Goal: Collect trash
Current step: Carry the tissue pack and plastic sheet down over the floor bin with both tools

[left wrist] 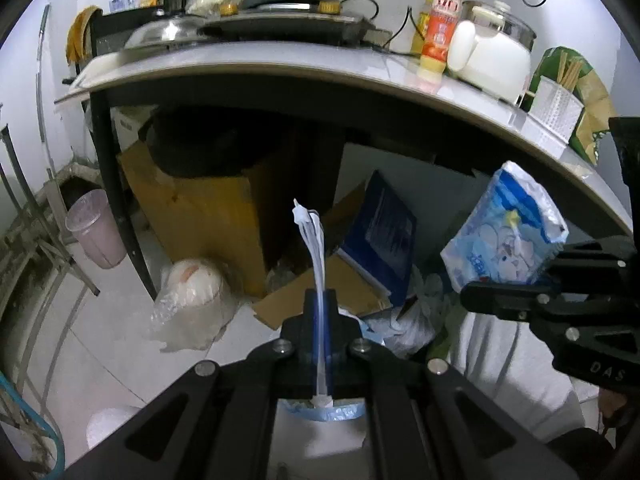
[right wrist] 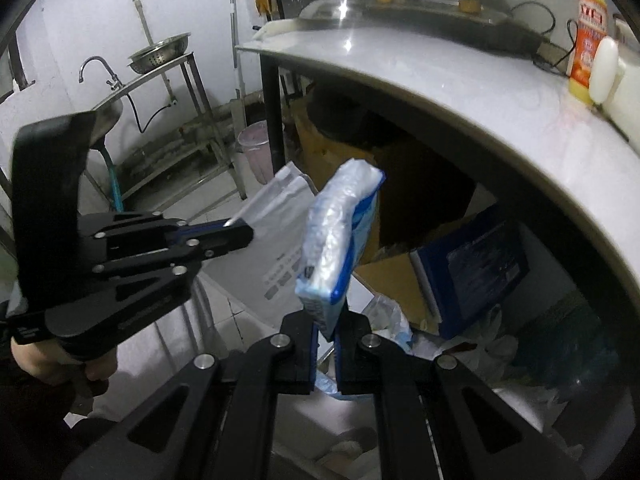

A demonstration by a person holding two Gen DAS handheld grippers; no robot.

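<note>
My left gripper (left wrist: 320, 300) is shut on the edge of a white plastic trash bag (left wrist: 314, 240); the bag hangs as a wide white sheet in the right wrist view (right wrist: 276, 248), held by the left gripper (right wrist: 244, 236). My right gripper (right wrist: 325, 320) is shut on a blue-and-white empty snack wrapper (right wrist: 340, 232) and holds it up in the air beside the bag. The left wrist view shows the same wrapper (left wrist: 508, 236) in the right gripper (left wrist: 480, 292) at right.
A grey-topped table (left wrist: 280, 60) with cookware, an orange bottle (left wrist: 438, 28) and a white cooker (left wrist: 492, 56) stands ahead. Under it lie cardboard boxes (left wrist: 208, 208), a blue box (left wrist: 380, 236) and plastic bags (left wrist: 192, 300). A pink bin (left wrist: 96, 228) and a sink stand (right wrist: 160, 80) are at left.
</note>
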